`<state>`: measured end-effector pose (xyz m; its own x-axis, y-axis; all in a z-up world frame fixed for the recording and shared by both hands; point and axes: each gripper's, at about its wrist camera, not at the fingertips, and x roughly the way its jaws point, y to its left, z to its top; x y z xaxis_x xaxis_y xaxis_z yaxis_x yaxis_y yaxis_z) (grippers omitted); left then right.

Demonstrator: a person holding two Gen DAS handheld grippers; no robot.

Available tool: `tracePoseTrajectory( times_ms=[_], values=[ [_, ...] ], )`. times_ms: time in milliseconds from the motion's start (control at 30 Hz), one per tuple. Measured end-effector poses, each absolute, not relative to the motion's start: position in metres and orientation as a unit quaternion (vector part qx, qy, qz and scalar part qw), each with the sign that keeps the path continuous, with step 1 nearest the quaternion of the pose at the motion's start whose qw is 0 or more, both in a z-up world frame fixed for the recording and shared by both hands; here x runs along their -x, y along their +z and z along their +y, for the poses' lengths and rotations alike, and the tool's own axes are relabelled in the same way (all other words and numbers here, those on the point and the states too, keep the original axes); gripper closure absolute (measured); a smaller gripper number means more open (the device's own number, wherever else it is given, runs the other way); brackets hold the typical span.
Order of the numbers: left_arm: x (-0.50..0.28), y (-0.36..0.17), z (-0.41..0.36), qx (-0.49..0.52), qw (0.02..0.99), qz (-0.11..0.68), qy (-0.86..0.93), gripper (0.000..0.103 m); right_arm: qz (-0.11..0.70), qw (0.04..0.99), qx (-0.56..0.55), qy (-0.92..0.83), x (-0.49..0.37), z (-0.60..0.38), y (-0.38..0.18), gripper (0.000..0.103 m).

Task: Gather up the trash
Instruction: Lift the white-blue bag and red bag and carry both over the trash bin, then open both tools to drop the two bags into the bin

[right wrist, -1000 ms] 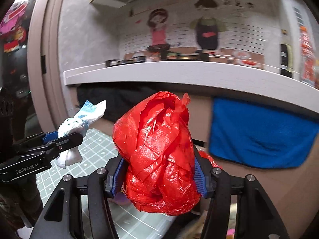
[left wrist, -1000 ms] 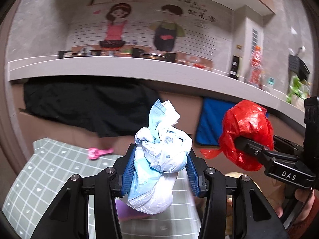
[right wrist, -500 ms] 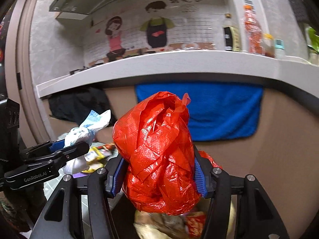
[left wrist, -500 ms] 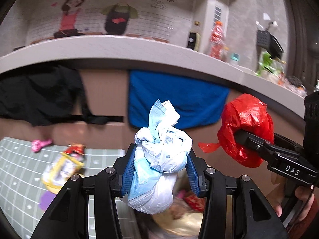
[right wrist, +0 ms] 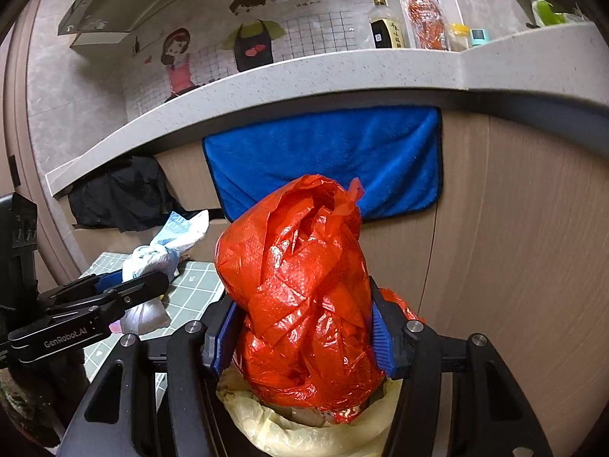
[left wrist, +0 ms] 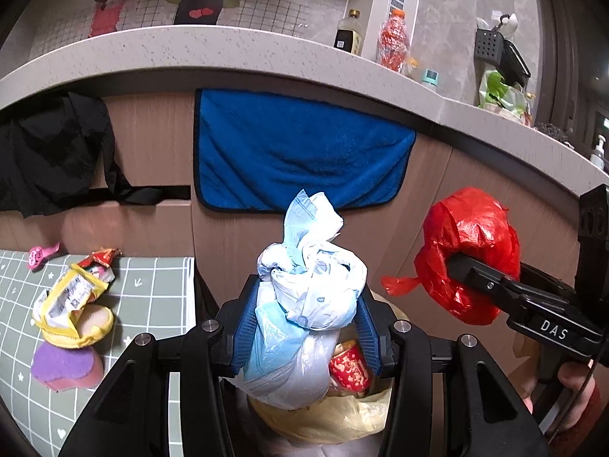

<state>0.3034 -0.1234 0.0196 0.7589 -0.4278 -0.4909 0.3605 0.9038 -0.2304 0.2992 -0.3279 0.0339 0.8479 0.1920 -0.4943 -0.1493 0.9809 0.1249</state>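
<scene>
My left gripper (left wrist: 304, 301) is shut on a knotted white and pale blue plastic bag (left wrist: 304, 297), squeezed between the blue pads. My right gripper (right wrist: 302, 327) is shut on a crumpled red plastic bag (right wrist: 300, 289). Both bags hang over a bin lined with a yellowish bag (left wrist: 342, 419), (right wrist: 304, 438) that holds wrappers, among them a red packet (left wrist: 348, 367). The red bag (left wrist: 468, 251) and the right gripper (left wrist: 449, 266) also show at the right of the left wrist view. The white bag (right wrist: 160, 255) and the left gripper (right wrist: 148, 282) appear at the left of the right wrist view.
A green checked mat (left wrist: 152, 304) at the left carries a yellow wrapper (left wrist: 68, 297), a red wrapper (left wrist: 101, 259), a purple sponge (left wrist: 64, 365) and a pink clip (left wrist: 40, 255). A blue towel (left wrist: 297, 152) and black cloth (left wrist: 53, 152) hang under the counter (left wrist: 228, 53). Bottles (left wrist: 394, 38) stand on it.
Both grippers have swung right and sunk, from over the checked mat to over the lined bin. Each keeps its grip on its bag.
</scene>
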Motion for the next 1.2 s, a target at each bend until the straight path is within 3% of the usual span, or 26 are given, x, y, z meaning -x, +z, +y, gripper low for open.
tracePoseTrajectory(
  times_ms=[1200],
  values=[
    [-0.356,-0.082,-0.144,0.079,0.879,0.384,-0.272,0.055,0.355,0.927,-0.094,0.072,-0.328,-0.350,-0.046,0.047]
  ],
)
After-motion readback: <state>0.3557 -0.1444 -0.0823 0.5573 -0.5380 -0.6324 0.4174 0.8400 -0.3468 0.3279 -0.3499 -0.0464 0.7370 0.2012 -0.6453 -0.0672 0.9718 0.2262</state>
